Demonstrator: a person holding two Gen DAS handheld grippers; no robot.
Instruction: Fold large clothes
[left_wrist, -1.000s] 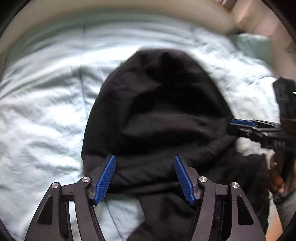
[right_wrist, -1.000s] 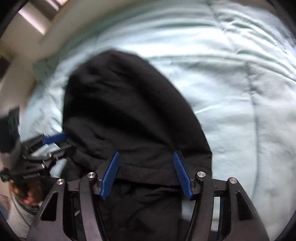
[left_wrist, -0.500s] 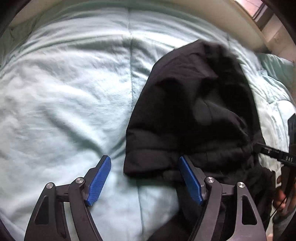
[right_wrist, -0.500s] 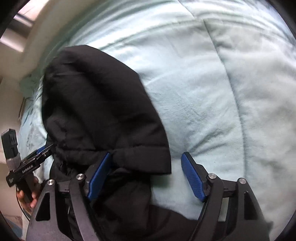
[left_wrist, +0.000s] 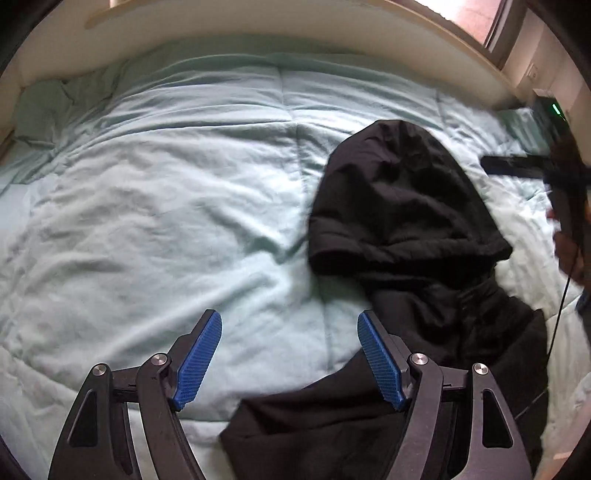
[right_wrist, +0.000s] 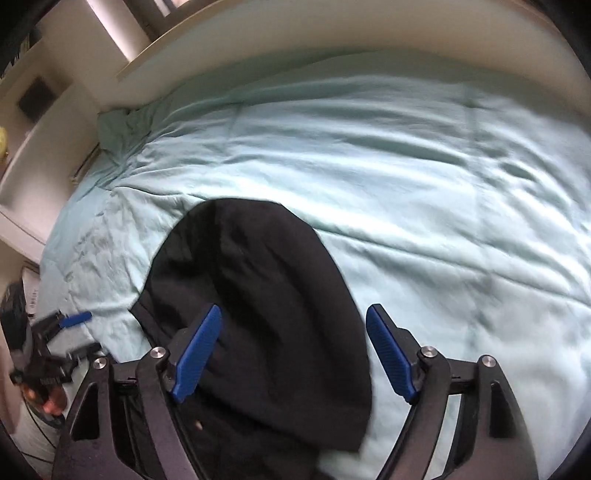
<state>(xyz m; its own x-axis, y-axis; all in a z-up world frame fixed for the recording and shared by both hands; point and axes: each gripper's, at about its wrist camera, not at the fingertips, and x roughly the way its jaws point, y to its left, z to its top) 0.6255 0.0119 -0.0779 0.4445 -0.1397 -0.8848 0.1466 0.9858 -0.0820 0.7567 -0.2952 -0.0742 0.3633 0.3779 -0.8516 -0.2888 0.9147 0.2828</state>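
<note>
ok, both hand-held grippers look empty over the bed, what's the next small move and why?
Probably bring the left hand-held gripper right onto the crumpled black fabric garment. Both it and the right hand-held gripper are open and empty, and the garment lies bunched, not flat, on the pale green quilted bedspread.

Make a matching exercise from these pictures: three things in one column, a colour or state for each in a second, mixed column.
Things:
1. garment
2. bed cover
3. left gripper

Descriptions:
A. pale mint green, wrinkled
B. jaws open, holding nothing
C. black, lying partly folded on the bed

Pairs: 1-C, 2-A, 3-B
</note>
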